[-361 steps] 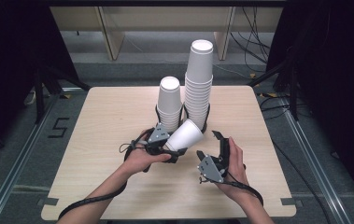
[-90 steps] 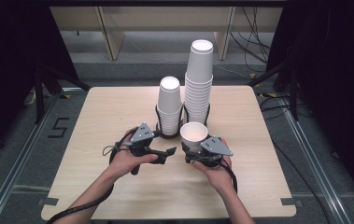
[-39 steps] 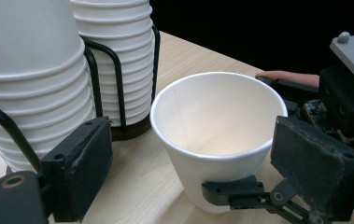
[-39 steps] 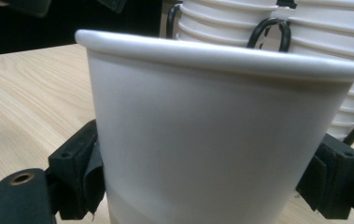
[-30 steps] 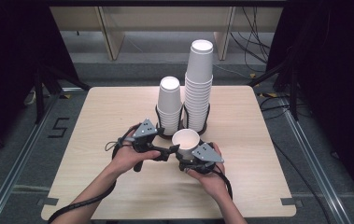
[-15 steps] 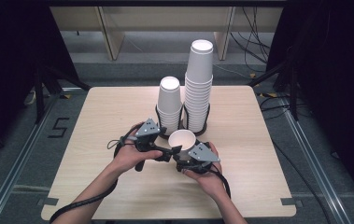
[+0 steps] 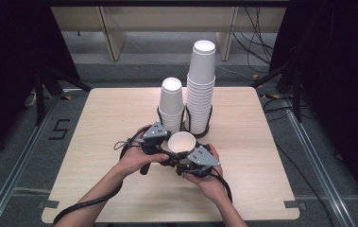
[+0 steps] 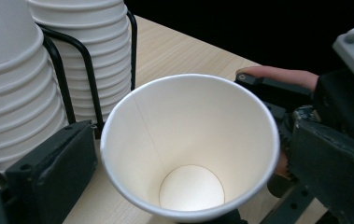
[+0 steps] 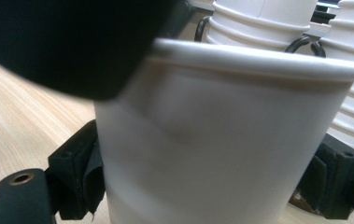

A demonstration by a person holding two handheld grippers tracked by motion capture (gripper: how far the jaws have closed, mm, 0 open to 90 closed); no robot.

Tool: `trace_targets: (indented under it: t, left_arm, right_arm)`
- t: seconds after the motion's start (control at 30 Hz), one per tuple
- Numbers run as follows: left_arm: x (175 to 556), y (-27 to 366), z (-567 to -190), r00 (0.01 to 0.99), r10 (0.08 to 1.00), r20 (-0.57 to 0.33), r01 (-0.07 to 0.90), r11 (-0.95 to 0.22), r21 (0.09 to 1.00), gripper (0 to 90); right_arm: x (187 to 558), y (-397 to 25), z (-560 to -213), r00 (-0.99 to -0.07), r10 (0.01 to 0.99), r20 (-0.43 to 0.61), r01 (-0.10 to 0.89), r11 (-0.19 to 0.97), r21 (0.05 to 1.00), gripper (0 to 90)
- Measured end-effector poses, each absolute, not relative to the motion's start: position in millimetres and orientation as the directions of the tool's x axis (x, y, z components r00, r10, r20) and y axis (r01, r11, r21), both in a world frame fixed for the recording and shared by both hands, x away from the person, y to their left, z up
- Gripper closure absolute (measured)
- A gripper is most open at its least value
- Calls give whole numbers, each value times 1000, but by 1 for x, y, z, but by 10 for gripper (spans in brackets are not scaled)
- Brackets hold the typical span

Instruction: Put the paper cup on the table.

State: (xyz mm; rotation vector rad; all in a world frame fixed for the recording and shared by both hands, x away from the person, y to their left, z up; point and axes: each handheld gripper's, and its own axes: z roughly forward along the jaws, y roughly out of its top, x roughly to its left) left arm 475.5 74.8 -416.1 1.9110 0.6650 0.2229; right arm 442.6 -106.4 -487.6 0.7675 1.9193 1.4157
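Two cup stacks [image 7: 172,106] [image 7: 200,87] in wire rack [image 7: 184,124] block straight ahead, just behind held cup [image 7: 181,141], grippers [image 7: 160,147] [image 7: 186,163] crowd cup's sides, table [image 7: 96,123] open left, right, near edge

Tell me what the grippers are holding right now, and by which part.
The right gripper clamps a single paper cup, upright, by its side wall. Whether the left gripper grips it cannot be told.

table [image 7: 96,142] evenly lit | surroundings dark | near cup [image 9: 221,140] blurred in right gripper view
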Motion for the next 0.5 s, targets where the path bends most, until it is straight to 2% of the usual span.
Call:
trace_targets:
  t: [0.5]
  left_arm:
    - [481, 68, -422, 830, 540, -141, 360, -325, 875, 0]
  right_arm:
    - [440, -105, -485, -633, 757, -162, 77, 270, 960, 158]
